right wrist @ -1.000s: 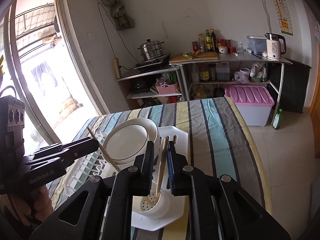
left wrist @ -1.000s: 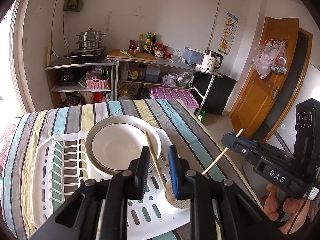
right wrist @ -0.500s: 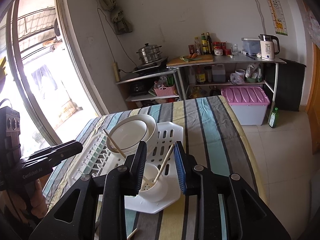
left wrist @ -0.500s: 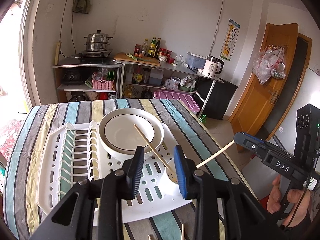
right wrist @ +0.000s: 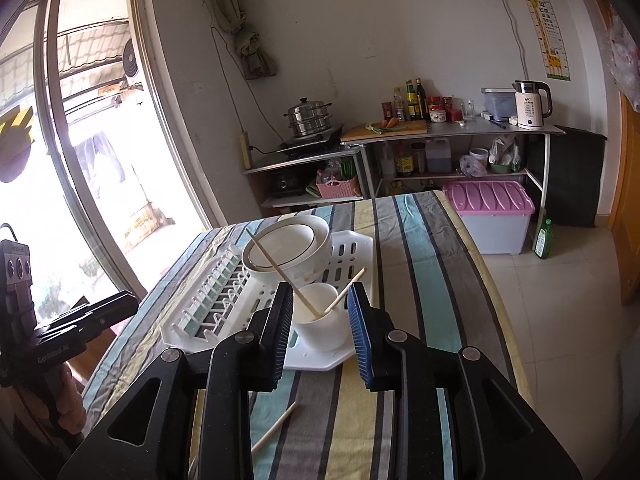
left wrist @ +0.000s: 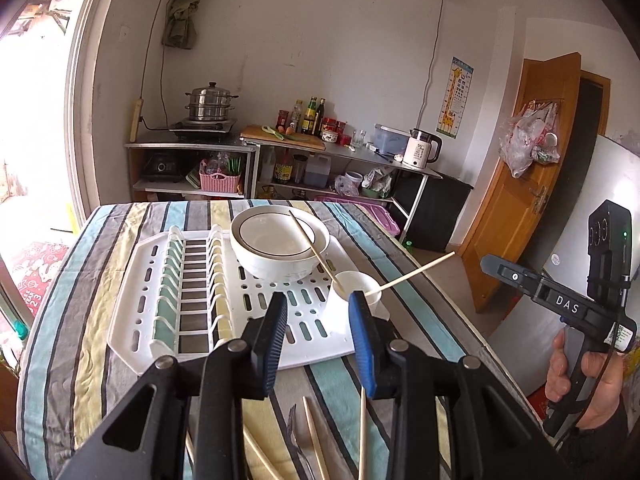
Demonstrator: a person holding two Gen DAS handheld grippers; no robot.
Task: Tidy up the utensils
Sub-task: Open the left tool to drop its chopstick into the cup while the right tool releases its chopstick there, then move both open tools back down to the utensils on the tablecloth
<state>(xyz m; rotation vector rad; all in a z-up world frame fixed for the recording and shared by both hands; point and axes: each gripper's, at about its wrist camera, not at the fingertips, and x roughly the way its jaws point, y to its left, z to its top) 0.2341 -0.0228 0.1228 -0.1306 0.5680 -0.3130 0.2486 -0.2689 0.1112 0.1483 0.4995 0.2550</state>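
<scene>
On the worktop, rack: one white dish rack (left wrist: 144, 312) lies on the striped cloth (left wrist: 80, 380).
Bowls: two white bowls (left wrist: 280, 246), nested, sit on the rack's far part.
Cup: one white utensil cup (right wrist: 322, 318) stands at the rack's near right corner, just beside the bowls.
Chopsticks in cup: two; first chopstick (left wrist: 314, 248) leans up and left over the bowls; second chopstick (left wrist: 412, 274) leans up and right, past the worktop edge. Both have their lower ends down in the cup.
Loose utensils: in the left wrist view three chopsticks (left wrist: 314, 436) and one fork (left wrist: 296, 432) lie on the cloth near the camera, long axes running roughly away from it; more may be hidden under the tool.
Left tool (left wrist: 318, 344): released, pads apart, nothing between them; it hangs above the near cloth.
Right tool (right wrist: 320, 340): released, empty; the cup shows beyond the gap, not touched.
Writing: "DAS" on the right tool's side; "GenRobot.AI" on the left tool's side, partly blurred.
Kettle (right wrist: 530, 104): one, white, with "55" on a label.
</scene>
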